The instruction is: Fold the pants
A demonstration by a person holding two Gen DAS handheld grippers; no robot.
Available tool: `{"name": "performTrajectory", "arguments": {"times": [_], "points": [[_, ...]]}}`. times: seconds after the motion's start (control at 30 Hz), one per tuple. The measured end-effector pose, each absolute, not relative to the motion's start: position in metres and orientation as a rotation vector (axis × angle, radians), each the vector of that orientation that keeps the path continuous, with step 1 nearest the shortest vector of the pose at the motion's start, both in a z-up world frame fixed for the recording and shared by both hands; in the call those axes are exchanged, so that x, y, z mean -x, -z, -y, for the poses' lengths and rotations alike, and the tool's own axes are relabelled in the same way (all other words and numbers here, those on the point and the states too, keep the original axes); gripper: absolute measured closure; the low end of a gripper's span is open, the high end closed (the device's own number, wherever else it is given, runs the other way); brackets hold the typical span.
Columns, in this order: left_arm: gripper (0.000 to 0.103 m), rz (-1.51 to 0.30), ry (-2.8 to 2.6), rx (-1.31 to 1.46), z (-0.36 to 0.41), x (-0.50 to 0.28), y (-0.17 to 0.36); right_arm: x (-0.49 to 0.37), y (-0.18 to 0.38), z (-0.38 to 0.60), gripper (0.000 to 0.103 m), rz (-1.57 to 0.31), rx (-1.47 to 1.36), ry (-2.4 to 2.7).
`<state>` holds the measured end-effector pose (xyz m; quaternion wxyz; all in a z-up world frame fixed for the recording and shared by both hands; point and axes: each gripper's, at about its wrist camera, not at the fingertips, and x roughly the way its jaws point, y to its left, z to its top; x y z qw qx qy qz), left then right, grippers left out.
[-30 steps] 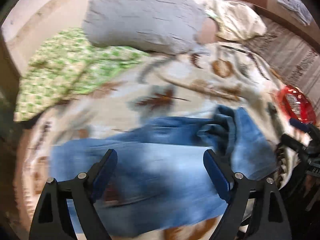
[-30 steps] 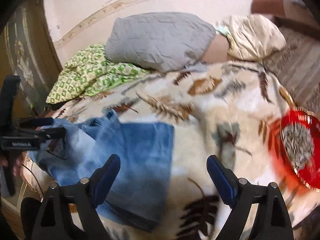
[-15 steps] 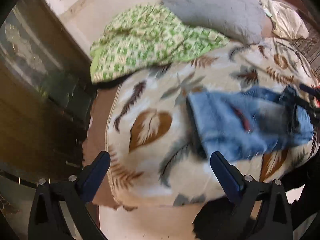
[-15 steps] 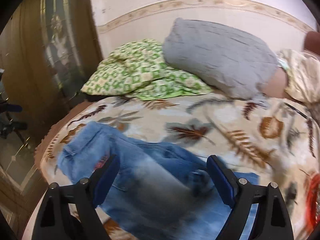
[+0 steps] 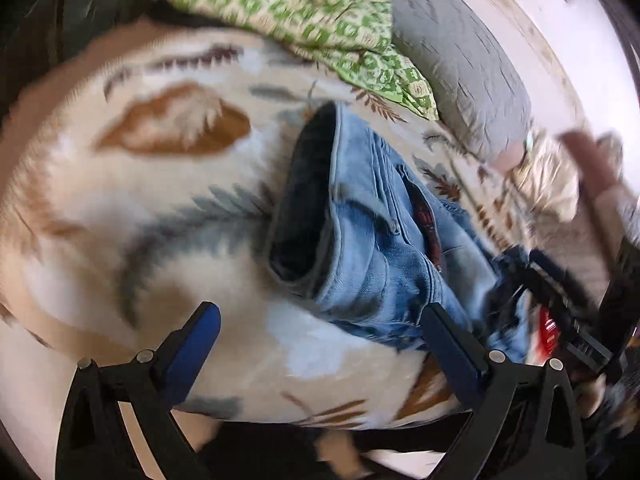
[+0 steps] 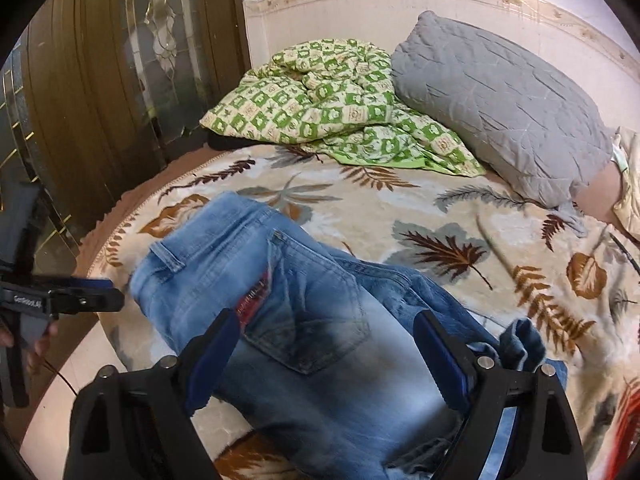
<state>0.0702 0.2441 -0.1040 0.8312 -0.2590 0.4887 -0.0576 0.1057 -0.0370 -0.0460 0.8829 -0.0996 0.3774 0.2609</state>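
Note:
Light blue jeans point(image 6: 304, 320) lie crumpled on the leaf-patterned blanket point(image 6: 460, 216), waistband toward the door, back pocket up. In the left wrist view the jeans point(image 5: 372, 240) show their open dark waistband. My left gripper point(image 5: 320, 332) is open and empty, just off the waistband end; it also shows at the left edge of the right wrist view point(image 6: 76, 300). My right gripper point(image 6: 326, 340) is open and empty, hovering over the seat of the jeans.
A green checked quilt point(image 6: 332, 108) and a grey pillow point(image 6: 504, 104) lie at the head of the bed. A wooden glass-panelled door point(image 6: 100, 100) stands left. A red dish point(image 5: 548, 328) sits at the bed's right side.
Both grippers swung left toward the waistband end of the jeans. The left gripper came in closer to the waistband. The jeans lie more bunched than a second ago.

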Motion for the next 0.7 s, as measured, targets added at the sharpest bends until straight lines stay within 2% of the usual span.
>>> {"name": "performTrajectory", "arguments": {"times": [0.17, 0.3, 0.4, 0.7], "points": [[0.003, -1.057, 0.088, 0.515, -0.222, -0.074, 0.109, -0.099, 0.041, 0.058, 0.013, -0.777, 0.210, -0.512], [0.003, -0.953, 0.151, 0.230, -0.169, -0.071, 0.064, -0.092, 0.040, 0.097, 0.013, -0.777, 0.172, -0.455], [0.003, -0.956, 0.263, 0.115, -0.124, -0.086, 0.050, -0.086, 0.044, 0.133, 0.013, -0.795, 0.140, -0.393], [0.003, -1.068, 0.585, 0.023, 0.021, -0.157, 0.070, -0.047, 0.073, 0.222, 0.013, -0.843, 0.163, -0.290]]}}
